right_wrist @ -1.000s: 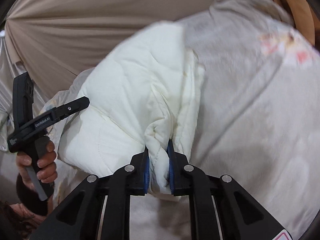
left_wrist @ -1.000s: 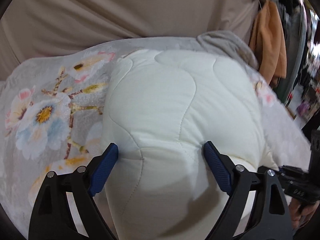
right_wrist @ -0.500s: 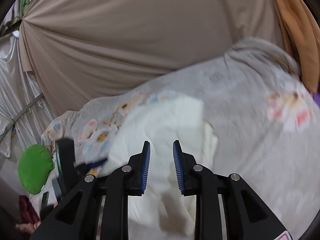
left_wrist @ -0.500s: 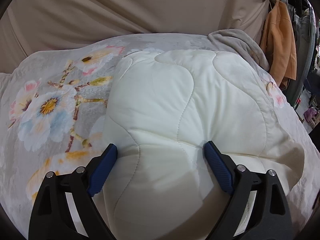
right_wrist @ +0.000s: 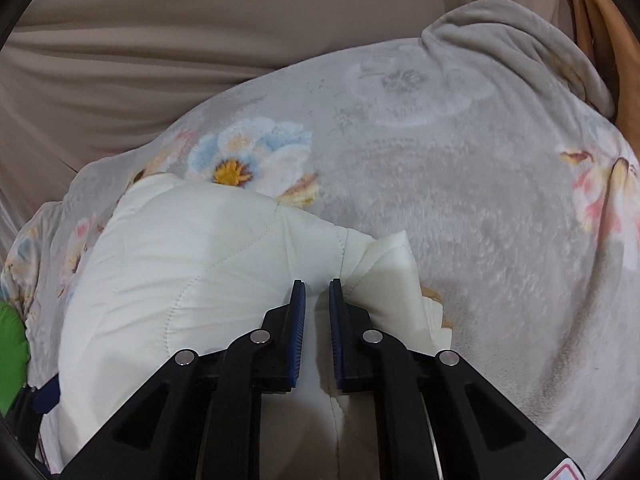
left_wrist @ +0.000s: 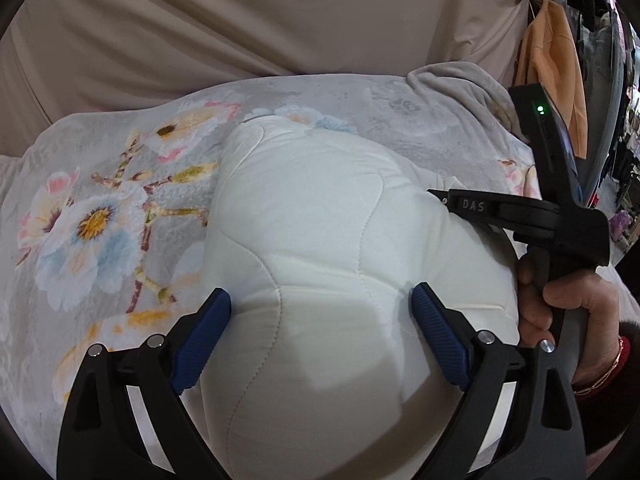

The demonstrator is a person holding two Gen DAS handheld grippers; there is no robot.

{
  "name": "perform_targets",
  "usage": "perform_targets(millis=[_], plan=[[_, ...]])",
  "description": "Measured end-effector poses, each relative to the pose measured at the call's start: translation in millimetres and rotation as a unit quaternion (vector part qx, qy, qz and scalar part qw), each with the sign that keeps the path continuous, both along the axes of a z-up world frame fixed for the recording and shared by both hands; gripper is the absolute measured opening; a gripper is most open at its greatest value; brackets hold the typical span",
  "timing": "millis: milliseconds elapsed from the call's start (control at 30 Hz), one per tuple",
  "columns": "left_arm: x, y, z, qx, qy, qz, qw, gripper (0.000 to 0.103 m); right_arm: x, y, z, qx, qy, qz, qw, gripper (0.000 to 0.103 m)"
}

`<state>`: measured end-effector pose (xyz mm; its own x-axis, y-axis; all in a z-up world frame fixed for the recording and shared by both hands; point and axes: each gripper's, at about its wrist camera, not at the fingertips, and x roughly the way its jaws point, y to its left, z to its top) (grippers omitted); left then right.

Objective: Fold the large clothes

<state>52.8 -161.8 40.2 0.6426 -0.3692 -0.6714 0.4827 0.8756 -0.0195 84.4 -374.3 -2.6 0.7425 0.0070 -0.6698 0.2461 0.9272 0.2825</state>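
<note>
My left gripper (left_wrist: 322, 316) has its blue-padded fingers (left_wrist: 202, 334) spread wide over the near end of a cream quilted garment (left_wrist: 320, 248), one pad at each side of the padded bulge; I cannot tell whether they press into it. The garment lies bunched on a grey floral blanket (left_wrist: 100, 220) that covers the bed, with a beige curtain (left_wrist: 240, 20) hanging behind. My right gripper (right_wrist: 317, 312) sits low over the garment's right edge, its fingers (right_wrist: 298, 320) parted by a narrow gap with cream fabric (right_wrist: 200, 260) showing under and between them; nothing is clearly pinched. From the left camera I see my right hand (left_wrist: 568, 304) wrapped around that gripper's black handle (left_wrist: 560, 208), beside the garment. An orange garment (left_wrist: 556, 64) hangs at the far right.
</note>
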Motion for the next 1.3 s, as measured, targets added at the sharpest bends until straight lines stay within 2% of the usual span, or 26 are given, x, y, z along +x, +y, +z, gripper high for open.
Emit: perform_targets(millis=[167, 267, 367, 433, 500, 567, 633, 733, 800, 933, 1033, 1100, 1133, 1167, 1233, 1300], plan=[[2, -1, -3, 0.008, 0.003, 0.005, 0.9999, 0.090, 5, 3, -3, -0.003, 0.008, 0.005, 1.000, 0.007], [2, 2, -3, 0.014, 0.007, 0.012, 0.9998, 0.090, -8, -2, 10, 0.021, -0.008, 0.006, 1.000, 0.008], [-2, 17, 7, -0.008, 0.026, 0.009, 0.9996, 0.089, -48, 2, 36, 0.021, -0.034, 0.015, 0.999, 0.016], [-12, 30, 16, -0.023, 0.030, -0.004, 0.9993, 0.089, -84, 12, 48, -0.004, -0.036, 0.037, 0.999, 0.017], [-22, 39, 19, -0.021, 0.029, -0.016, 0.9992, 0.089, -117, 22, 50, -0.023, -0.027, 0.058, 0.998, 0.017], [-31, 49, 13, -0.017, 0.045, -0.025, 0.9985, 0.089, -148, 31, 41, -0.033, -0.012, 0.080, 0.996, 0.017], [-34, 56, -3, -0.022, 0.081, -0.032, 0.9959, 0.091, -166, 38, 27, -0.042, 0.009, 0.089, 0.995, 0.017], [-30, 62, -28, -0.045, 0.138, -0.032, 0.9889, 0.091, -167, 40, -5, -0.039, 0.046, 0.089, 0.994, 0.011], [-28, 63, -43, -0.056, 0.160, -0.032, 0.9851, 0.092, -164, 42, -22, -0.035, 0.048, 0.085, 0.995, 0.010], [-34, 58, -43, -0.036, 0.136, -0.025, 0.9898, 0.093, -167, 51, -25, -0.063, 0.038, 0.075, 0.994, 0.010], [-48, 56, -21, -0.018, 0.097, -0.032, 0.9946, 0.090, -175, 44, -14, -0.039, 0.026, 0.070, 0.996, 0.011], [-54, 64, -2, -0.024, 0.074, -0.039, 0.9962, 0.090, -185, 33, 3, 0.003, -0.001, 0.069, 0.998, 0.019], [-56, 68, 7, -0.031, 0.063, -0.038, 0.9968, 0.090, -190, 27, 10, 0.023, -0.016, 0.071, 0.997, 0.032], [-54, 73, 18, -0.041, 0.053, -0.034, 0.9972, 0.091, -190, 24, 18, 0.031, -0.026, 0.066, 0.997, 0.052], [-43, 81, 33, -0.062, 0.044, -0.028, 0.9967, 0.094, -191, 20, 31, 0.014, -0.045, 0.044, 0.998, 0.070], [-24, 86, 43, -0.079, 0.047, -0.008, 0.9958, 0.096, -183, 16, 36, 0.003, -0.045, 0.038, 0.998, 0.076]])
